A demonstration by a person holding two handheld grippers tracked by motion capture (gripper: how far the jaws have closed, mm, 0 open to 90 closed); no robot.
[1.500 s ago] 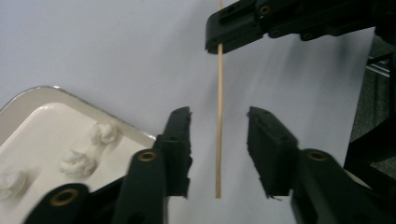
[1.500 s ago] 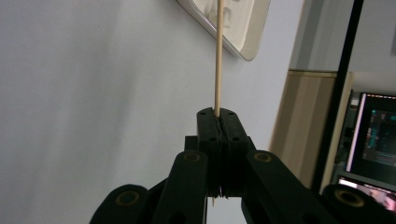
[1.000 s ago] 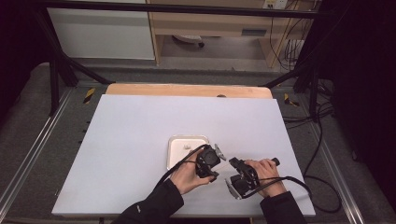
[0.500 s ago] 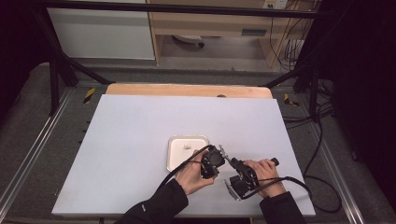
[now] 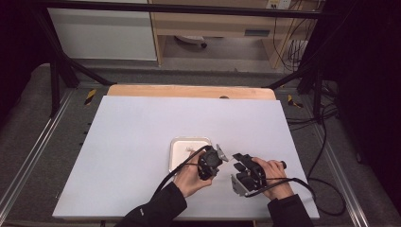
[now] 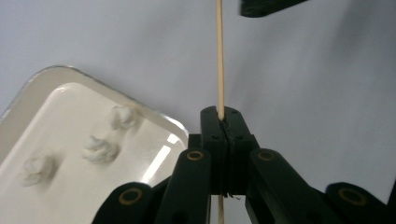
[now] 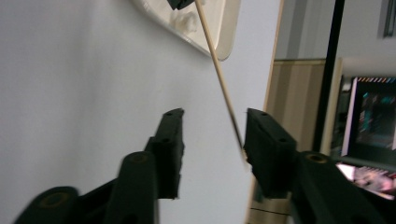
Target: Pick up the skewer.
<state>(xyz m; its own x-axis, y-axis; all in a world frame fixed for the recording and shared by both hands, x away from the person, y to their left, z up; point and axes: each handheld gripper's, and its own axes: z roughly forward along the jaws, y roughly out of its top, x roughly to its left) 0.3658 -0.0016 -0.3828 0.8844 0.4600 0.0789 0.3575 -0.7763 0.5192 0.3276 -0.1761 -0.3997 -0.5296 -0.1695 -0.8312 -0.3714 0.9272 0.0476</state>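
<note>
Mid-handover of a thin wooden skewer (image 6: 219,56), by the look of it. Left claw (image 6: 226,125) clamped on the skewer just beside the white tray (image 6: 42,102), above the bench (image 5: 142,127). Right claw (image 7: 212,140) spread wide, the skewer's far end slanting between its jaws, close against one of them. Three cotton balls (image 6: 99,149) lying in the tray. Next, probably: closing the right claw squarely on the stick. No brand, label or readable writing anywhere.

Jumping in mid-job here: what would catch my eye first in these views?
The thin wooden skewer, clamped upright in the shut left gripper. Its far end reaches between the open jaws of the right gripper. Beside it, near the table's front edge, sits a white tray holding three small white lumps.
</note>
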